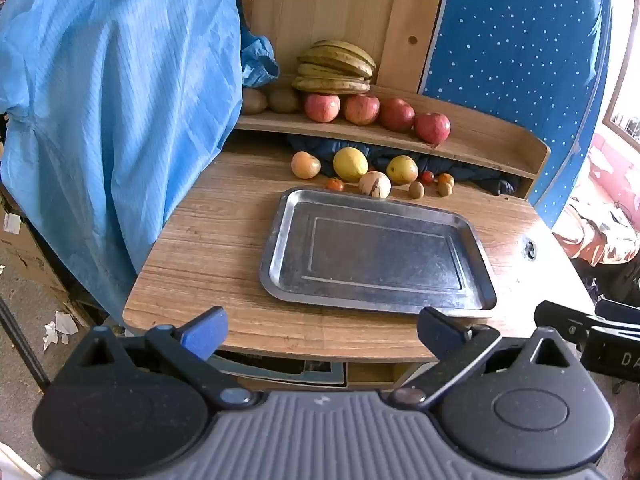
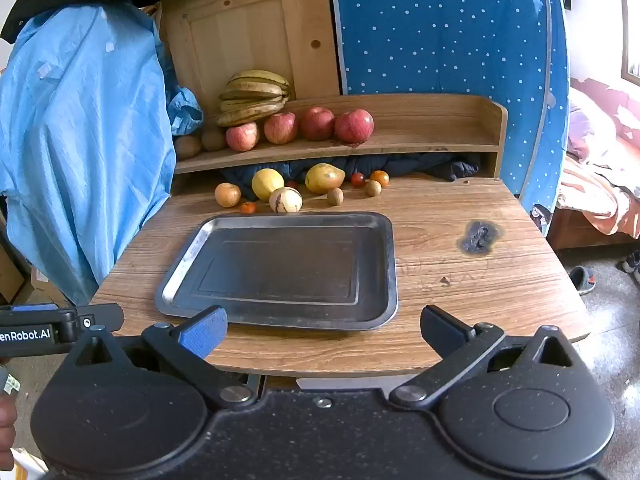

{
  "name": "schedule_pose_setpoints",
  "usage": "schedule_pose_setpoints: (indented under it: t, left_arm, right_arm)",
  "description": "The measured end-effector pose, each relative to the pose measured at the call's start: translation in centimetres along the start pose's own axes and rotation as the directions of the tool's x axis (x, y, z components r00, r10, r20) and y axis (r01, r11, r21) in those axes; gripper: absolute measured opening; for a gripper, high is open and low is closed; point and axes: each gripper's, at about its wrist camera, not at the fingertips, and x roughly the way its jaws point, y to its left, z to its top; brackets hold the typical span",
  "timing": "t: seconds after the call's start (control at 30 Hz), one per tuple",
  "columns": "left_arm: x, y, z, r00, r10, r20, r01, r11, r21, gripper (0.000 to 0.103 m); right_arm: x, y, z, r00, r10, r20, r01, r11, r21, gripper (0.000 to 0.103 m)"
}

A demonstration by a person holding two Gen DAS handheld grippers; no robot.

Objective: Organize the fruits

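Observation:
An empty metal tray (image 1: 280, 240) (image 2: 184, 264) lies on the wooden table. Behind it sit loose fruits: an orange (image 1: 305, 165) (image 2: 227, 194), a yellow lemon (image 1: 350, 164) (image 2: 267, 184), a pale round fruit (image 1: 374, 185) (image 2: 285, 200), a mango (image 1: 402, 169) (image 2: 324, 178) and small tomatoes and kiwis. On the shelf are bananas (image 1: 336, 68) (image 2: 254, 96), several red apples (image 1: 362, 109) (image 2: 316, 123) and kiwis. My left gripper (image 1: 322, 332) and right gripper (image 2: 324, 330) are open and empty, at the table's near edge, well short of the fruits.
A blue garment (image 1: 112, 120) (image 2: 80, 140) hangs over the table's left side. A raised wooden shelf (image 1: 480, 144) (image 2: 420, 136) spans the back, dark cloth beneath it. A burn mark (image 2: 478, 237) is on the table right of the tray. A bed (image 2: 600, 184) is at right.

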Motion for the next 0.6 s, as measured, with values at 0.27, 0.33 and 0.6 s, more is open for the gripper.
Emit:
schedule_pose_setpoints:
  t: [0.27,0.33,0.6]
  left_arm:
    - [-0.09,-0.17,0.01,1.000,0.002,0.002,-0.002,1.000,0.000,0.102]
    - [-0.13,-0.26,0.00,1.000,0.003,0.003,-0.003,1.000,0.000,0.102]
    - [0.22,0.20,-0.37,1.000,-0.005,0.000,0.005,1.000,-0.002,0.102]
  right_arm:
    - [0.01,0.01,-0.06,1.000,-0.001,-0.002,0.001,1.000,0.000,0.102]
    - [-0.02,0.01,-0.11,1.000,-0.001,-0.002,0.001,1.000,-0.001,0.102]
    - [-0.14,-0.03,-0.28,1.000,-0.003,-0.002,0.003,1.000,0.000,0.102]
